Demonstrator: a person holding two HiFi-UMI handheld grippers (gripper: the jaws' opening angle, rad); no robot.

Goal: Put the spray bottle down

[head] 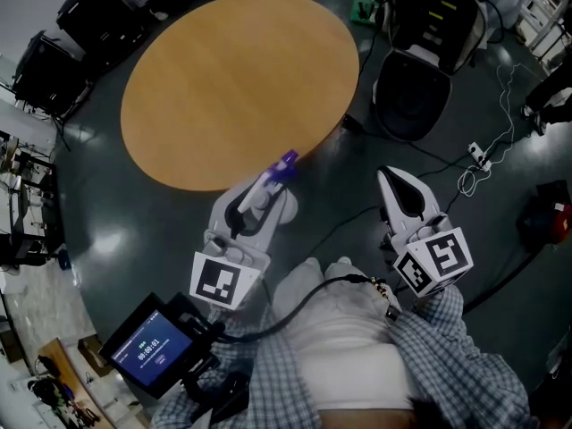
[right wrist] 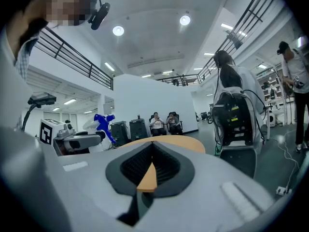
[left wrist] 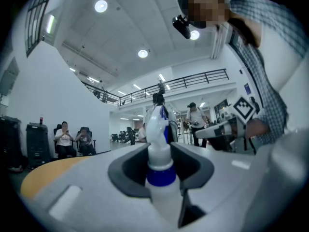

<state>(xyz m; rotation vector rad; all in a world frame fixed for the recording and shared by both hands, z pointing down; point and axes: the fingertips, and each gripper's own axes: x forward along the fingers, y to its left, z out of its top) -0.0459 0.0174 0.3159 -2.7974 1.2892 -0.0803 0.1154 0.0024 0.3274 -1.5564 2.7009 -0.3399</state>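
The spray bottle [head: 282, 167], white with a blue collar and trigger, sits between the jaws of my left gripper [head: 264, 192], which is shut on its neck. The bottle hangs in the air by the near edge of the round wooden table [head: 234, 79]. In the left gripper view the bottle [left wrist: 159, 154] stands upright in the jaws, its nozzle pointing away from the camera. My right gripper [head: 391, 182] is held off to the right over the floor. Its jaws [right wrist: 152, 149] meet at the tips with nothing between them. From there I see the blue trigger [right wrist: 103, 122] at the left.
A black office chair [head: 410, 99] and a black equipment pack [head: 435, 12] stand right of the table. Cables and a power strip [head: 479, 155] lie on the dark floor. Black cases [head: 49, 68] sit at the left. Two people sit in chairs [left wrist: 72, 140] beyond the table.
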